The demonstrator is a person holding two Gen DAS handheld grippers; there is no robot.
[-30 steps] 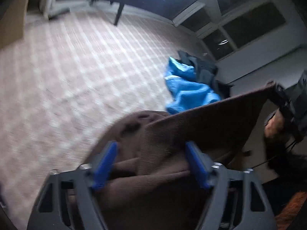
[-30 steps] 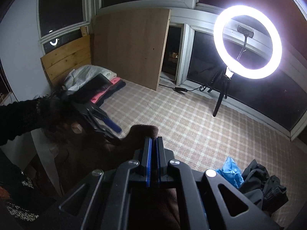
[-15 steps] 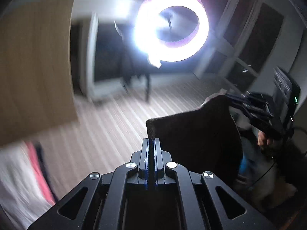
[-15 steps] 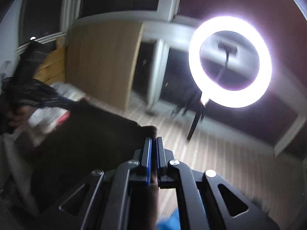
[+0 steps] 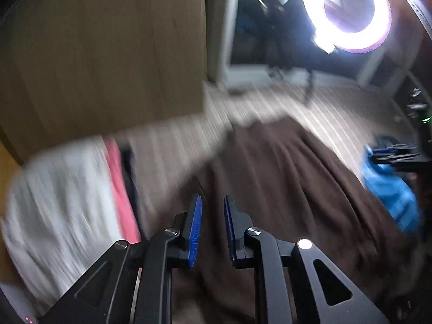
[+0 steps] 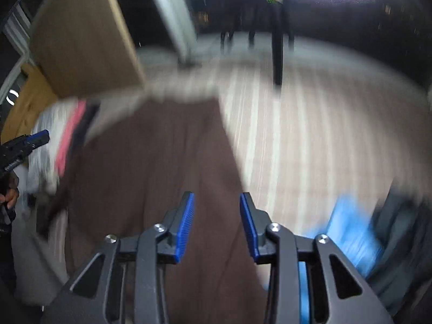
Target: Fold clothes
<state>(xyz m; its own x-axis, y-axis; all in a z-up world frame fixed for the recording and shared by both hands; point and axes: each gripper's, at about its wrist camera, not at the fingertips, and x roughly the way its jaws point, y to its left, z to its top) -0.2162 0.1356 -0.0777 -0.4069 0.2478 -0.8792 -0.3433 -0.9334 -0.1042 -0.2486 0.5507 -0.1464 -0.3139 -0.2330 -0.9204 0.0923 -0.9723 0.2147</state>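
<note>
Fingers of the left gripper (image 5: pixel 212 208) stand a little apart, their blue pads facing each other across a narrow gap with nothing between them. Beneath and ahead of them the brown garment (image 5: pixel 283 189) lies spread out on the checked floor (image 5: pixel 332 108), stretching away from the camera in long soft folds. The right gripper (image 6: pixel 217 205) has its fingers parted wider, and they too hold nothing; in its view the same brown garment (image 6: pixel 162 175) runs from under the fingers toward the far wall, with its right edge lying against bare floor (image 6: pixel 310 135).

Both views are badly smeared by motion, so outlines are rough. To the right of the brown garment sits a bright blue cloth (image 5: pixel 391 189), also seen low on the right in the right wrist view (image 6: pixel 351 229), with what looks like a dark grey garment (image 6: pixel 399 229) just beside it. On the left side lies a pile of white fabric (image 5: pixel 59 197) with a pink strip (image 5: pixel 121 186) along its edge. A tall wooden board (image 5: pixel 108 54) leans behind that pile. A lit ring light (image 5: pixel 348 13) glows in front of dark windows, its stand (image 6: pixel 277 48) planted on the floor. The left gripper also shows at the left edge of the right wrist view (image 6: pixel 36 138), with a hand (image 6: pixel 10 191) below it.
</note>
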